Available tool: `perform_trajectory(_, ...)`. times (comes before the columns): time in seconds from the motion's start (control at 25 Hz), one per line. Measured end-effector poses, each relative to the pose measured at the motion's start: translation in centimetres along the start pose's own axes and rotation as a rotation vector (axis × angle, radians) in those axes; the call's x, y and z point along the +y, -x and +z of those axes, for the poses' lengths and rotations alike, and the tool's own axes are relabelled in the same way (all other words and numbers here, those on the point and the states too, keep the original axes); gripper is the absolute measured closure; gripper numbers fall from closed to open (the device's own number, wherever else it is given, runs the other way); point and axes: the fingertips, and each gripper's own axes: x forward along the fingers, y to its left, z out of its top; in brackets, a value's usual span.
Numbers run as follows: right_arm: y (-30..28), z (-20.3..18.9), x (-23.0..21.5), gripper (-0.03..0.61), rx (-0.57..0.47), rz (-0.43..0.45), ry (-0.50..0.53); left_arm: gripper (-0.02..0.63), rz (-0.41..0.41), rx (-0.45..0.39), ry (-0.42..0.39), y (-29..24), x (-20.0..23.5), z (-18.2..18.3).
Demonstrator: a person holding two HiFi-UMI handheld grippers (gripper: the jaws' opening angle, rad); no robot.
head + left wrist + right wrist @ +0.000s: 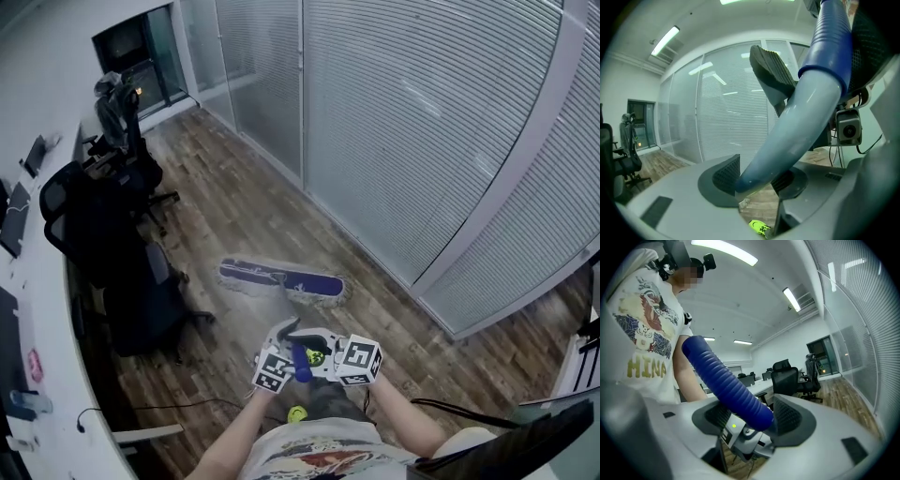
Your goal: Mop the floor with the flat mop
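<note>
The flat mop's blue-and-white head [281,278] lies on the wooden floor ahead of me, near the glass wall. Its pole runs back to my hands and ends in a blue ribbed grip [302,361]. My left gripper [284,331] is shut on the pale lower pole [797,126], which crosses slantwise between its dark pads [725,174]. My right gripper [321,343] is shut on the blue ribbed grip [726,380], clamped between its pads [787,416]. Both grippers sit close together, just in front of my body.
Black office chairs [122,272] and a long white desk [28,309] line the left side. A glass wall with blinds [422,122] runs along the right. A dark cable [450,405] lies on the floor at lower right. A yellow-green shoe [296,412] shows below the grippers.
</note>
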Motion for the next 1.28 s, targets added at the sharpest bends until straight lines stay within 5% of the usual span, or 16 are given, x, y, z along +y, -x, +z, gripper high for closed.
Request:
perform_trajectory(0.24,0.9,-1.3,12.9,0.321,0.029,0.008,-0.012,0.465,0.010,-0.022,0.048,8.7,-9.7,-0.6)
perform_trajectory(0.76,9.9,-4.7,30.0,0.321,0.017,-0.018,-0.040,0.465,-0.057,0.024,-0.009,15.2,-28.9,-1.0)
perform_trajectory(1.0,11.0,-6.4,31.0,0.321,0.014,-0.027,-0.037,0.465,-0.087,0.036,-0.051,14.8,-30.9,-2.5)
perform_trajectory(1.28,9.3,-5.5,27.4,0.322,0.006,-0.014,0.011,0.462,-0.096,-0.028,-0.006,13.5,-27.3,-1.4)
